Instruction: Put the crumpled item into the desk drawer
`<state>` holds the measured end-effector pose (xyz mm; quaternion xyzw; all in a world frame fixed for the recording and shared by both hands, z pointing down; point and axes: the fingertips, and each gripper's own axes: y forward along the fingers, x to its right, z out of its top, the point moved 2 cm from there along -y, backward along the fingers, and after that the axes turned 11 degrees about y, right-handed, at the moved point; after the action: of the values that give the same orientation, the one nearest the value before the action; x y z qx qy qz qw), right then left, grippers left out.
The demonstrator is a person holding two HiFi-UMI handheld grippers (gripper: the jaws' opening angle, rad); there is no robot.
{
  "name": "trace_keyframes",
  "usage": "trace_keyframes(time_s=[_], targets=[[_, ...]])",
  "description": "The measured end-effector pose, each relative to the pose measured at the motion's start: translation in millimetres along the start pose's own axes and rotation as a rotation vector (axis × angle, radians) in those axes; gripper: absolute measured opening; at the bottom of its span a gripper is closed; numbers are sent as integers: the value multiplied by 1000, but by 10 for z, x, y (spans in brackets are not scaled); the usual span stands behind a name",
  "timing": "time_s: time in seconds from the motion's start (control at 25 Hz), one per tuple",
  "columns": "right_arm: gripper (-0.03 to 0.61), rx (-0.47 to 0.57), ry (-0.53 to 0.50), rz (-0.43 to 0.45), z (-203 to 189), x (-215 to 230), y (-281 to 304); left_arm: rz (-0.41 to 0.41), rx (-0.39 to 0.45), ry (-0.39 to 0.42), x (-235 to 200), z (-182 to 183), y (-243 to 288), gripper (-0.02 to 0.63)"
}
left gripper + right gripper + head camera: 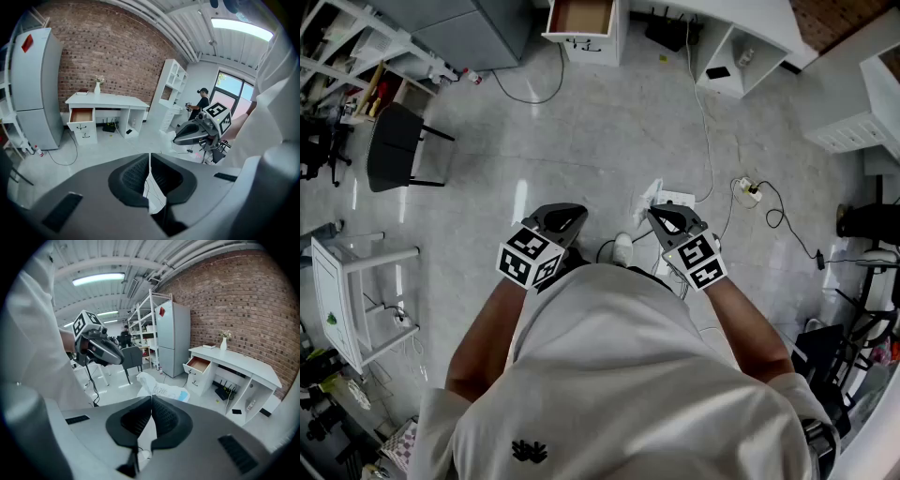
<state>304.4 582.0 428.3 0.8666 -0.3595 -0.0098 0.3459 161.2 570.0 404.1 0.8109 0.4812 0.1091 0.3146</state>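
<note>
Crumpled white item (161,389) with a blue patch and faint print, pinched at the closed tips of the right gripper (151,399), desk drawer (198,364) pulled open, brown inside, well apart from it.

SURFACE: grey glossy floor (581,131) | CENTRE: crumpled white item (651,196) lying on it | LEFT: black chair (394,148) | TOP: white desk (750,19), drawer (581,17) open | RIGHT: power strip (748,190) with cables (705,122)
</note>
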Motion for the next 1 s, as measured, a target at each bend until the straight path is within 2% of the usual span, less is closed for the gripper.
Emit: trace_keyframes(time_s=[0.24, 0.4, 0.68, 1.0], targets=[[29, -9, -18, 27, 32, 110, 63, 17, 21, -9, 11, 117, 84, 32], [29, -5, -16, 39, 201, 164, 298, 14, 8, -24, -197, 72, 73, 31], [29, -22, 24, 6, 759, 461, 973, -41, 29, -26, -1185, 215, 267, 31], [29, -66, 9, -75, 1772, 1062, 1887, -131, 78, 31, -2673, 786, 542, 31]])
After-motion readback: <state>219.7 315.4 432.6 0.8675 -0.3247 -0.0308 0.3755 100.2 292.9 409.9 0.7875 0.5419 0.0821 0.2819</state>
